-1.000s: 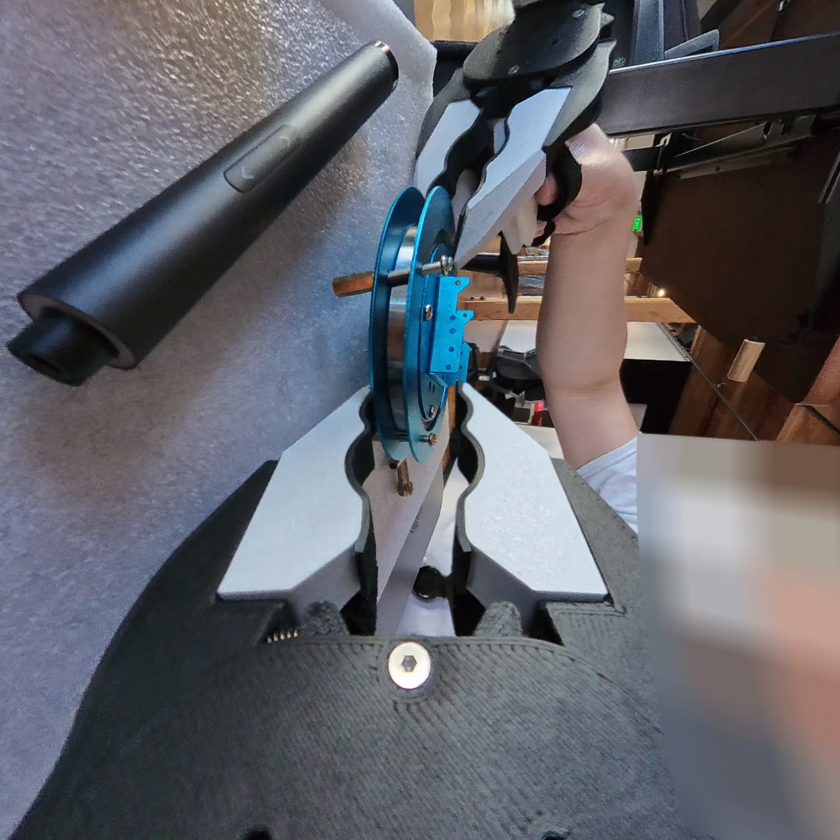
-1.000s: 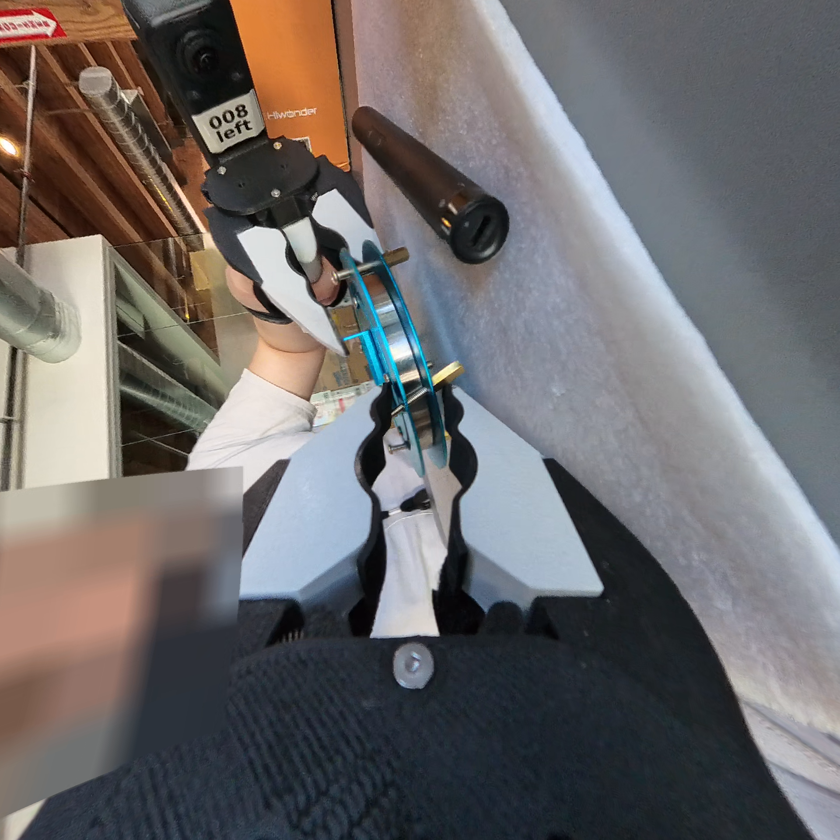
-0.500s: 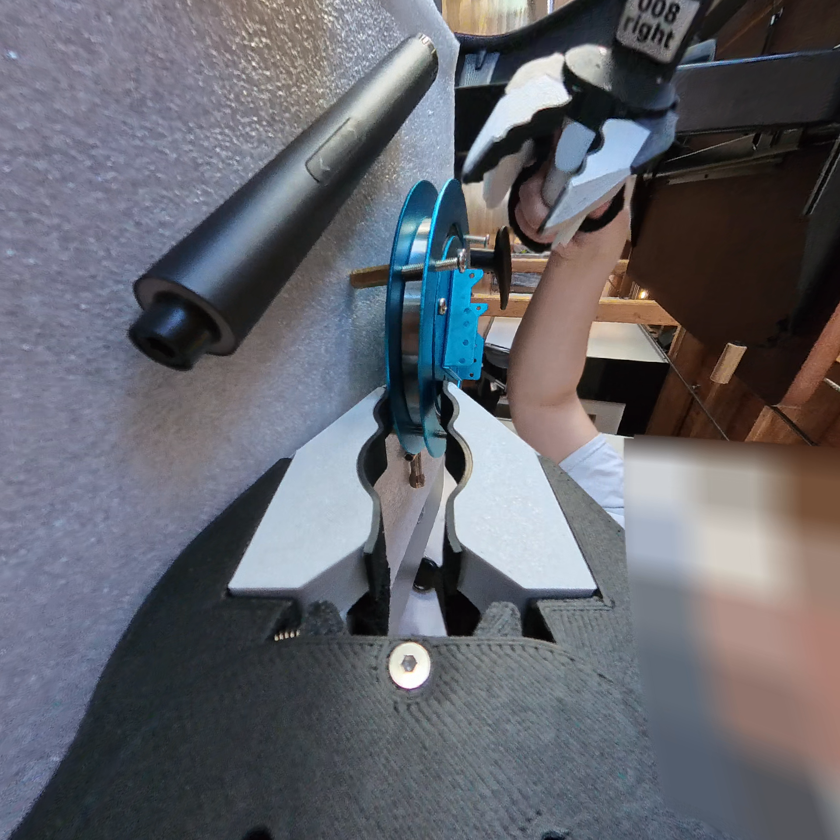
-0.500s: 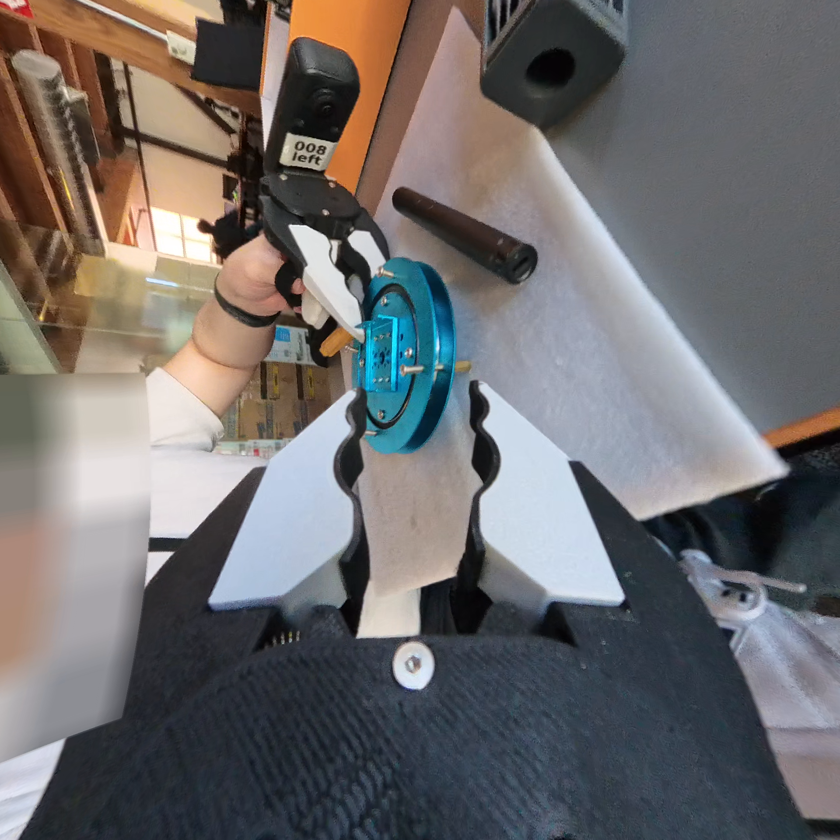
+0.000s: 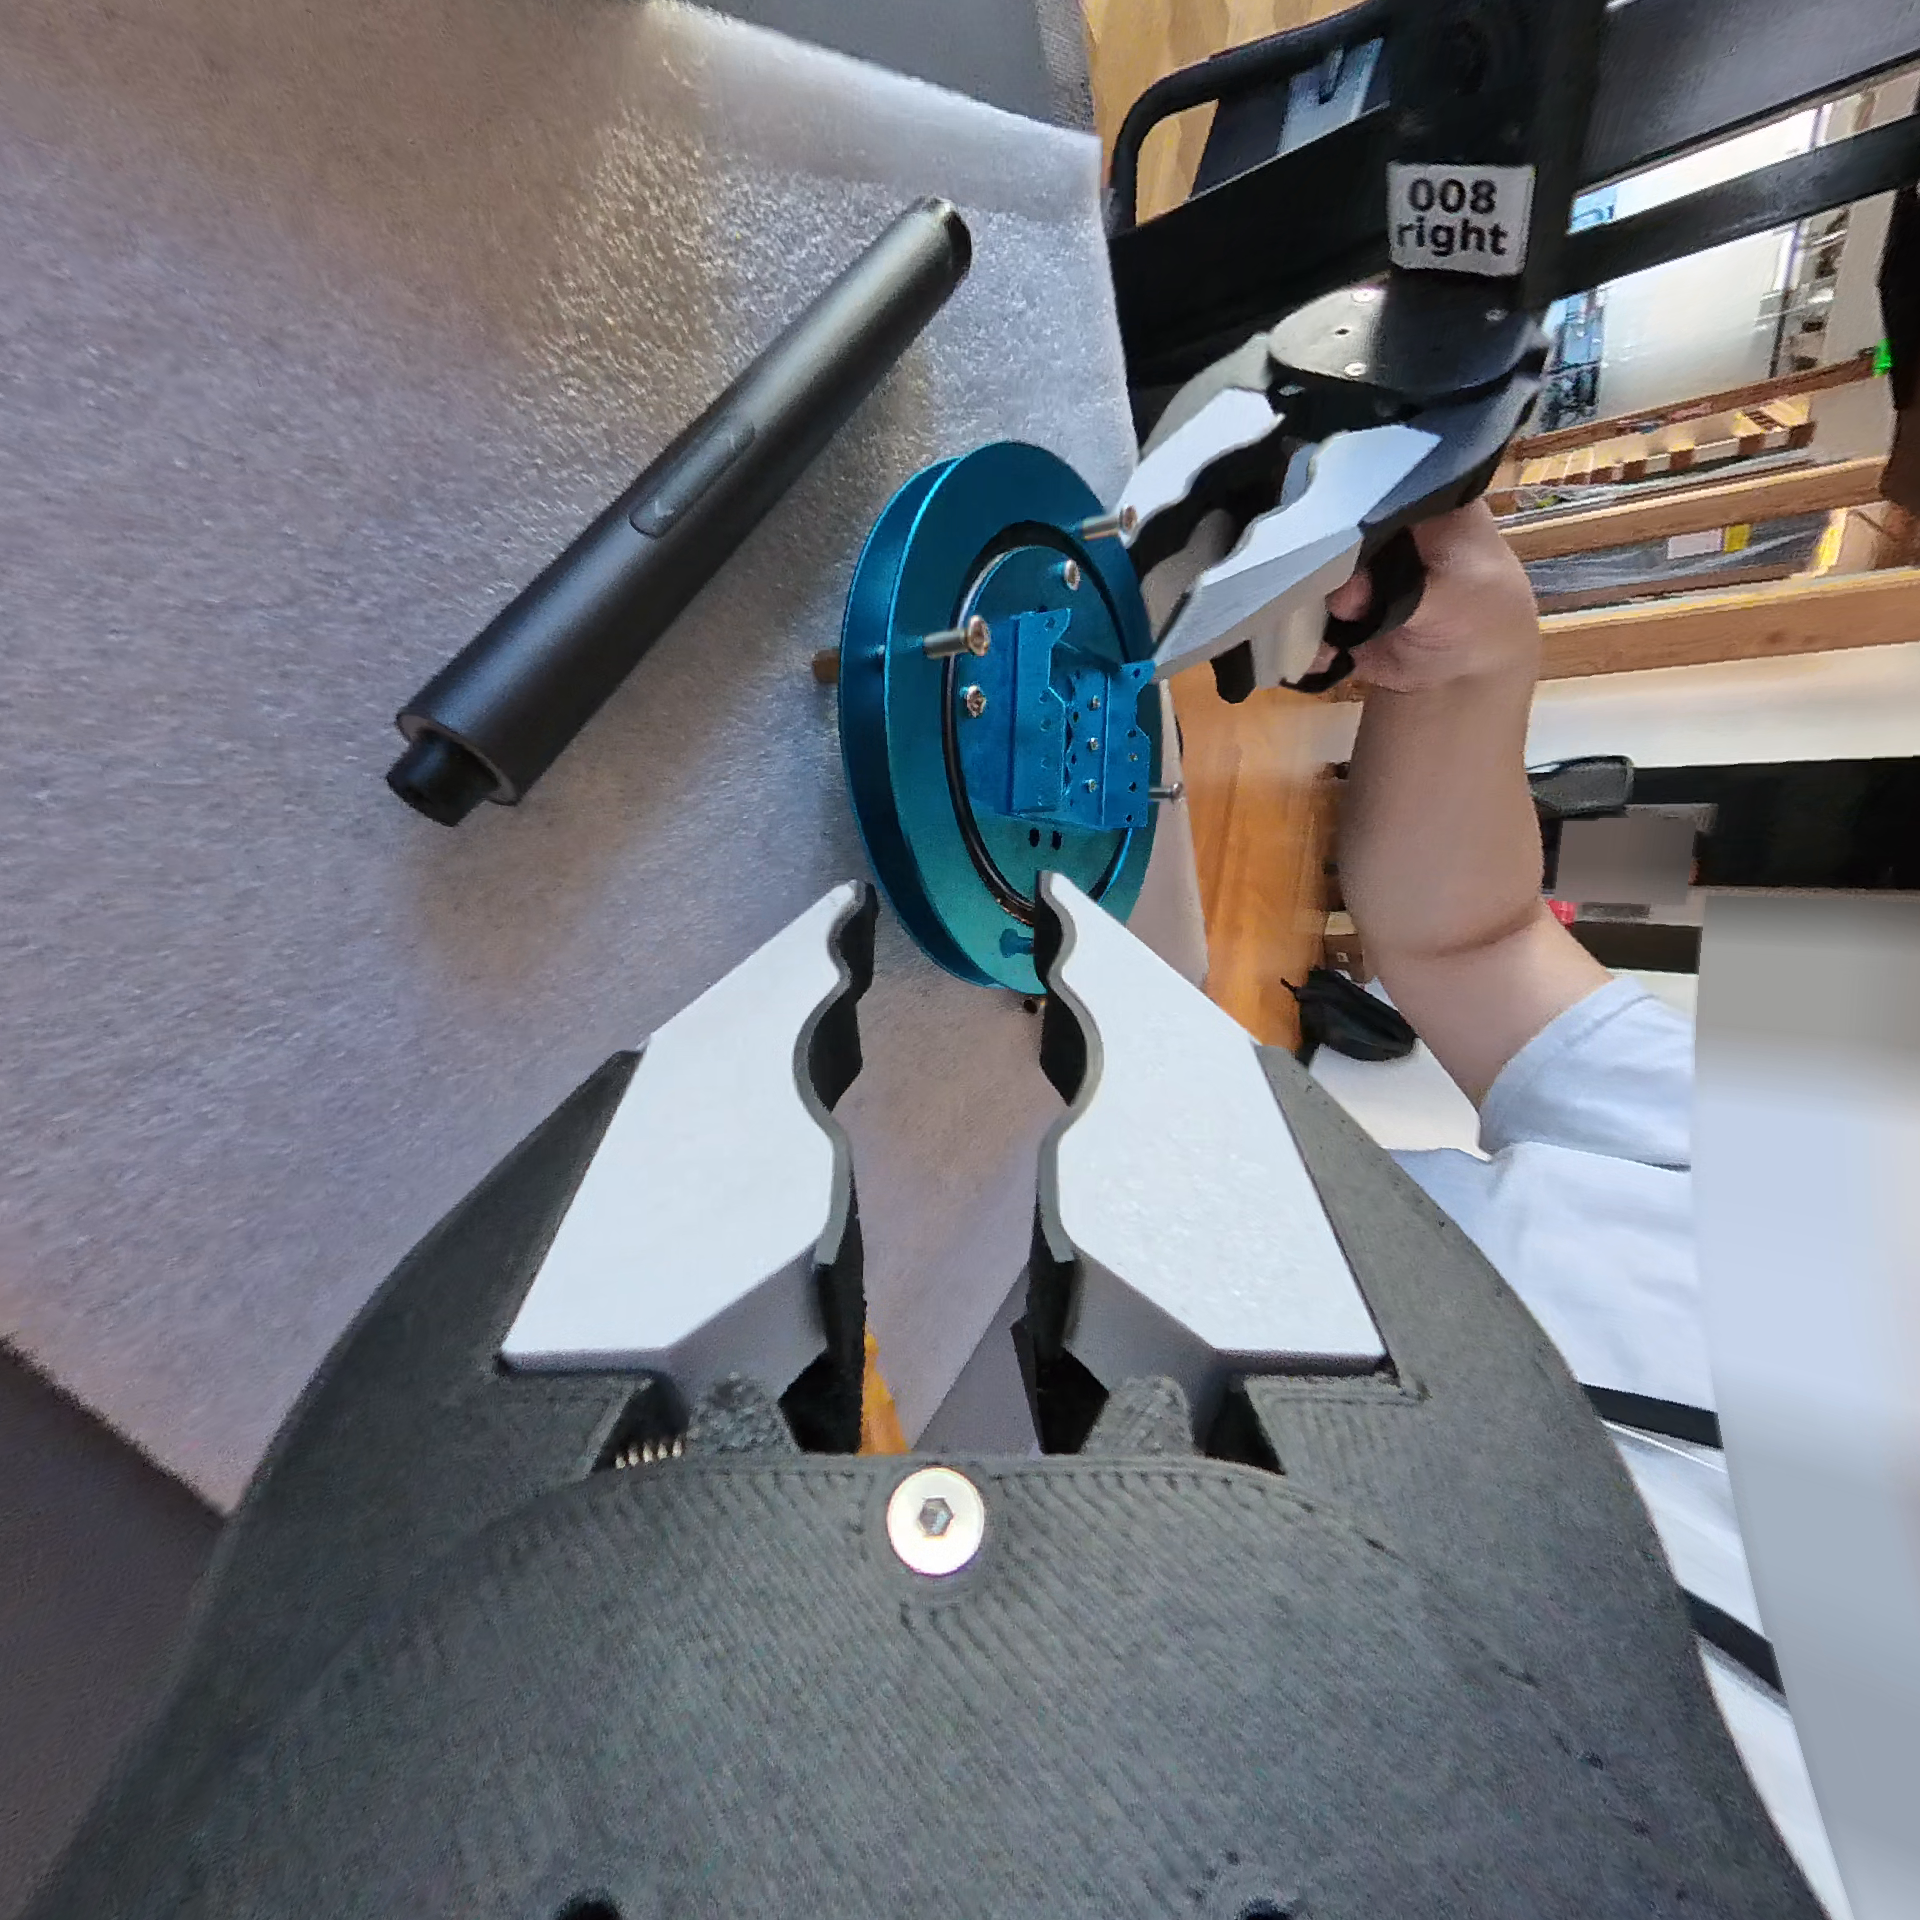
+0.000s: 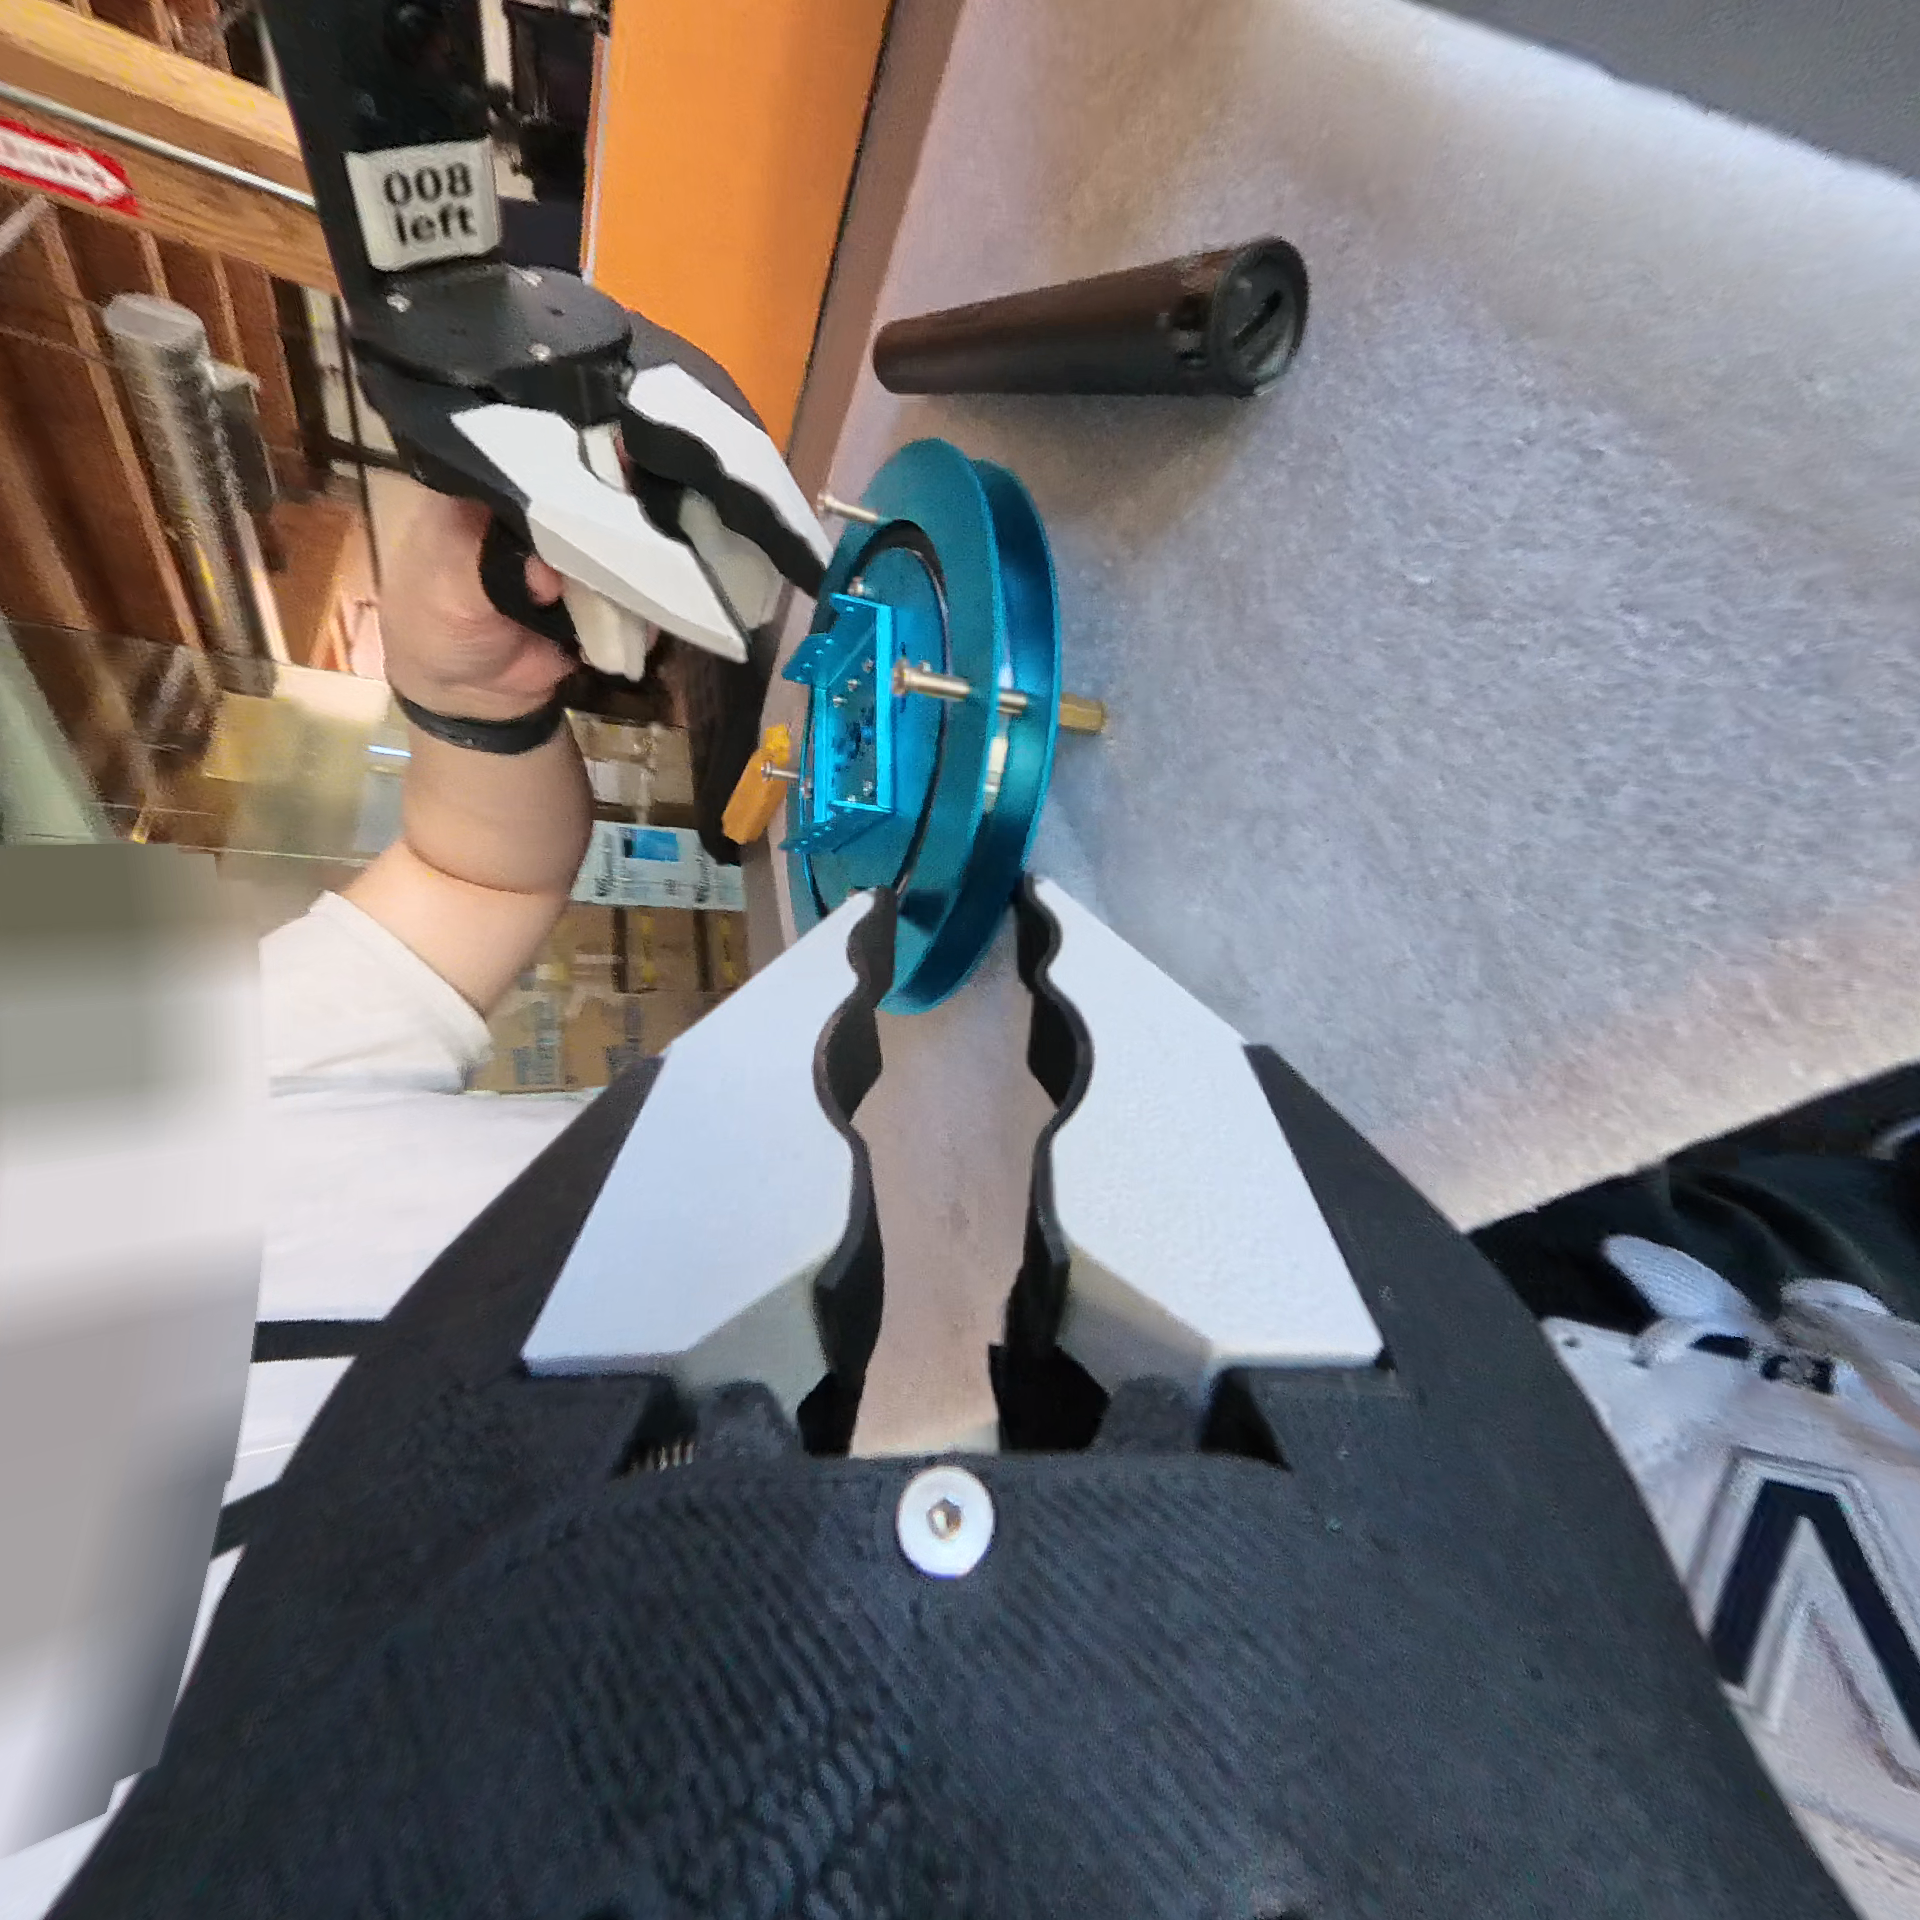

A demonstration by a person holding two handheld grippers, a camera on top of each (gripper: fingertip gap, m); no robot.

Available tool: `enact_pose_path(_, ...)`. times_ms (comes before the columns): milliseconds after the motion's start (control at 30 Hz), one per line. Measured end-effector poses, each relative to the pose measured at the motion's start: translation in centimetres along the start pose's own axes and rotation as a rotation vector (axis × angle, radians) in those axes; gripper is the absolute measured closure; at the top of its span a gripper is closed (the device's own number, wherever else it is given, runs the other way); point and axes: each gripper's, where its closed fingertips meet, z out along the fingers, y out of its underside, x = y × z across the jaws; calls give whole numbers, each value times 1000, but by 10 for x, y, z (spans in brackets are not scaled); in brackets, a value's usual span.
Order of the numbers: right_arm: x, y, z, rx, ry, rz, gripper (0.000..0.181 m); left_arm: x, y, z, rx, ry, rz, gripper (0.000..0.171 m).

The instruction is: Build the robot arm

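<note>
A blue metal disc assembly (image 5: pixel 914 727) with a blue bracket (image 5: pixel 1070 717), screws and brass standoffs lies on the white foam mat (image 5: pixel 312 935). My left gripper (image 5: pixel 951 899) is open and empty, its tips just short of the disc's near rim. In the right wrist view the disc (image 6: pixel 977 665) shows edge-on, its rim between the tips of my open right gripper (image 6: pixel 951 899); I cannot tell if they touch. The right gripper also shows in the left wrist view (image 5: pixel 1143 592), tips at the bracket. The left gripper shows in the right wrist view (image 6: pixel 779 592).
A black cylinder tool (image 5: pixel 675 509) lies on the mat beyond the disc, also seen in the right wrist view (image 6: pixel 1091 322). A person's arm (image 5: pixel 1434 831) holds the right gripper. An orange panel (image 6: pixel 727 208) stands behind; a white shoe (image 6: pixel 1766 1455) is below the mat's edge. The left gripper's tips are roughly 10 centimetres from the right gripper's. To reach the orange panel (image 6: pixel 727 208) in a straight line is about 20 centimetres for my left fingers, about 30 centimetres for my right.
A second ago both grippers were shut on the disc, held on edge. The right let go first, then the left. The disc now lies on the mat and the right gripper has come back close.
</note>
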Motion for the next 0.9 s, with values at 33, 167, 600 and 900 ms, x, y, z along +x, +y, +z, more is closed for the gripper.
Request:
enact_pose_path(33,0,0,0,6,-20,20,161,2,1,4,-5,23,-8,143)
enact_pose_path(167,1,0,-6,22,-26,36,164,-4,4,10,-11,12,0,158)
enact_pose_path(600,-9,-18,-26,140,241,-448,146,6,-3,-8,72,5,114,149)
enact_pose_path(900,-33,-10,-6,121,343,-949,157,21,-11,-6,146,-112,533,147)
